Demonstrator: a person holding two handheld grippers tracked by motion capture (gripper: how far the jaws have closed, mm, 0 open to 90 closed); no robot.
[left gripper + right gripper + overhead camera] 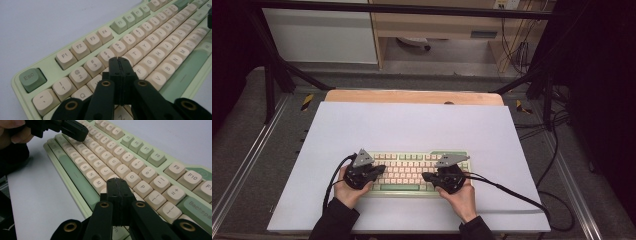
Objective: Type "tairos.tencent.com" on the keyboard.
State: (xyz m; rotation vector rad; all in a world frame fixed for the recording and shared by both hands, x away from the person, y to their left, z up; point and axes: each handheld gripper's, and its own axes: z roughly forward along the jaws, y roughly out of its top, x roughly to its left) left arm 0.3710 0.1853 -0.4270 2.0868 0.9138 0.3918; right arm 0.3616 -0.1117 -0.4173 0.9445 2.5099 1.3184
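A white sheet (412, 130) covers the surface, and on its near part, in front of the person, lies a pale green keyboard (412, 172) with cream keys, its long side running left to right.

At the left end of the keyboard, the left gripper (381, 170) is held in the person's left hand (346, 189) and points inward over the keys. In the left gripper view its two black jaws are pressed together with nothing between them, the tip (119, 60) standing over the letter rows near the R and T keys; whether the tip actually touches a key is hard to say from this angle. The green Esc key (32, 79) sits at the near left corner in that view.

At the right end of the keyboard, the right gripper (426, 176) rests in the right hand (459, 197) and points leftward towards the other one, the two tips near each other but apart. In the right gripper view its jaws are likewise closed on nothing, the tip (117, 181) over the keys beside P and O. A black cable (512, 195) trails from it across the sheet to the right.
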